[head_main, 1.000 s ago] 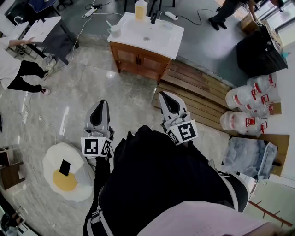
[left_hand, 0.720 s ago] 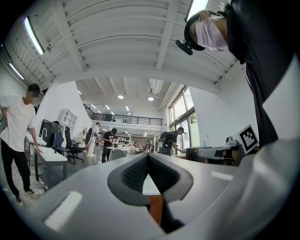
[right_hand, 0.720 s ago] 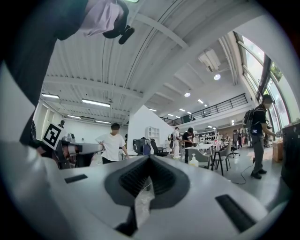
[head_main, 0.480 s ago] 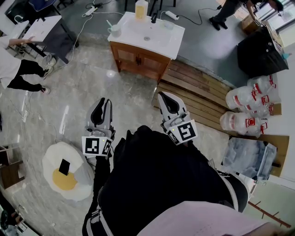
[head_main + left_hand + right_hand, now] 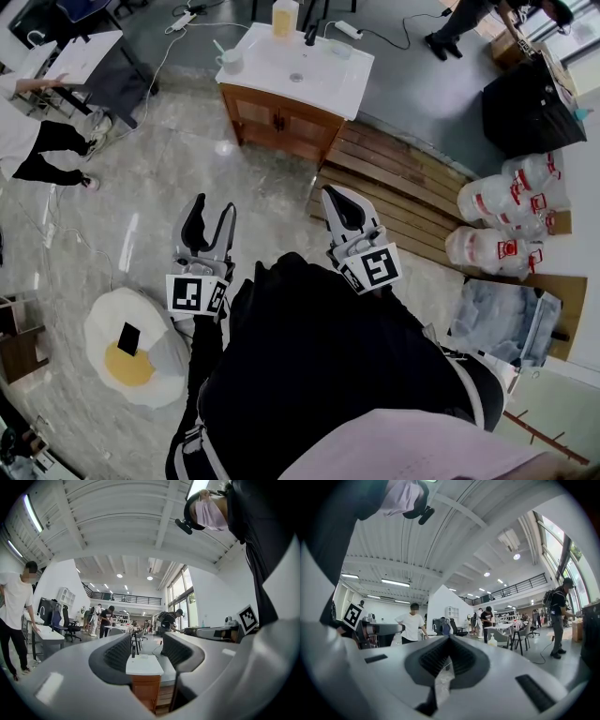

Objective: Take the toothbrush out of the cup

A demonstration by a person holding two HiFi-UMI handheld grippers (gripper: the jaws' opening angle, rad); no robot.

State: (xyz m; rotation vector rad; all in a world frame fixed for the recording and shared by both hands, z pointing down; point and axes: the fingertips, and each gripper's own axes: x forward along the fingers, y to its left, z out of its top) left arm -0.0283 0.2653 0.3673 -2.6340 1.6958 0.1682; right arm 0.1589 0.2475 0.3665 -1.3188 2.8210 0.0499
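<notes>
toothbrush [image 5: 220, 48] in cup [image 5: 231, 63], far beyond right tongs [image 5: 339, 201]

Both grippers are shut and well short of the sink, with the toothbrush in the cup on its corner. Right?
Not quite: only the right gripper is shut. The left gripper is open, as the left gripper view shows: its jaws have just been opening, with nothing between them. Both are well short of the sink, and the toothbrush stands in the cup on its corner.
</notes>
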